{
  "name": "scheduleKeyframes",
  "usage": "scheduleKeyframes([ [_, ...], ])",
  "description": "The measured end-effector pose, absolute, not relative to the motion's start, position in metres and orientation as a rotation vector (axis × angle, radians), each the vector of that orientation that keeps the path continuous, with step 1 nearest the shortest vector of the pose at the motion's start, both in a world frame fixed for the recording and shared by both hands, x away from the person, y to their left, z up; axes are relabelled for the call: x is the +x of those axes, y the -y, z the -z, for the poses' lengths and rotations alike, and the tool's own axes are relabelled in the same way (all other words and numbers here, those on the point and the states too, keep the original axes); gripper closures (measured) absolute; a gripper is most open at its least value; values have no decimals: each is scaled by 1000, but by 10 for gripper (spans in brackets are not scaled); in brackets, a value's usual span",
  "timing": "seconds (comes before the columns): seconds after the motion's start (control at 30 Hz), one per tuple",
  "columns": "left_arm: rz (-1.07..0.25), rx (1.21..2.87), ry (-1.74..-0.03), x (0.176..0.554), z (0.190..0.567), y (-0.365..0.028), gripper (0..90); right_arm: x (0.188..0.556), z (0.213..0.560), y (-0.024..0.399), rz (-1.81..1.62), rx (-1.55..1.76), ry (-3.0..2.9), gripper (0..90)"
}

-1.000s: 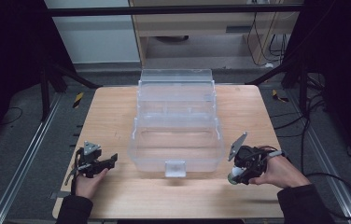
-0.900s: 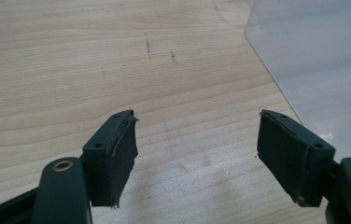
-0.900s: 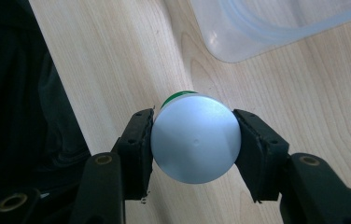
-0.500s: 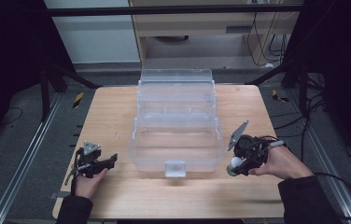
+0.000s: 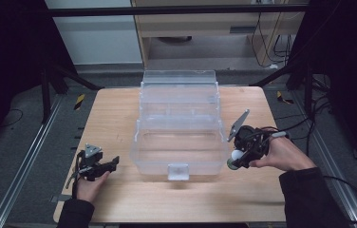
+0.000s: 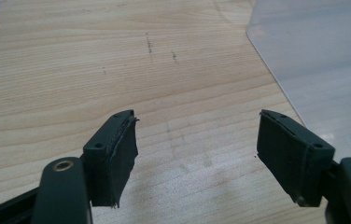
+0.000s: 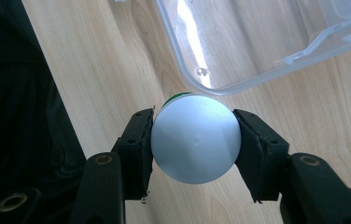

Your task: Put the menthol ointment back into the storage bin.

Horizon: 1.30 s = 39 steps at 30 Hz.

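Note:
A clear plastic box (image 5: 179, 142) with stepped open tiers stands mid-table; its corner shows in the left gripper view (image 6: 323, 70) and the right gripper view (image 7: 239, 42). My right gripper (image 5: 235, 159) hovers at the box's front right corner, shut on a white round-ended bottle (image 5: 236, 155) with a green band; in its own view the right gripper (image 7: 193, 140) squeezes the bottle (image 7: 194, 133) from both sides, just beside the box's rim. My left gripper (image 5: 115, 161) rests at the front left, open and holding nothing, its jaws wide over bare wood in the left gripper view (image 6: 197, 154).
The wooden table (image 5: 110, 114) has free surface left of the box and along the front edge. A small latch (image 5: 178, 171) sticks out of the box's front. Metal rails, black stands and cables surround the table on the floor.
My right gripper has moved left and a little away from me with the bottle, up to the box's front right corner. The left gripper has stayed put.

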<state>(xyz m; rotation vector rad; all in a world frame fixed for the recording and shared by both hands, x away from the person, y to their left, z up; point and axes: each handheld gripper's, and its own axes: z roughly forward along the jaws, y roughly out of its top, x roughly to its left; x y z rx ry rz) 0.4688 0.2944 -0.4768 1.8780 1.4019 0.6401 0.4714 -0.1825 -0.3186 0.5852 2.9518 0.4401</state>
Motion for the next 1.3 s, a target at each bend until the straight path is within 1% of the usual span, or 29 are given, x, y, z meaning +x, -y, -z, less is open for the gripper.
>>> scheduleKeyframes([
  [0.47, -639, 1876, -1404, 469, 477, -295, 284, 491, 308, 177, -438, 616, -2950, 501],
  [0.73, -646, 1874, -1410, 469, 477, -295, 285, 503, 305, 165, -438, 594, -2948, 501],
  [1.07, -650, 1867, -1418, 469, 477, -296, 289, 515, 309, 153, -451, 576, -2955, 502],
  [1.3, -651, 1867, -1418, 470, 476, -296, 289, 522, 319, 144, -452, 551, -2956, 502],
])
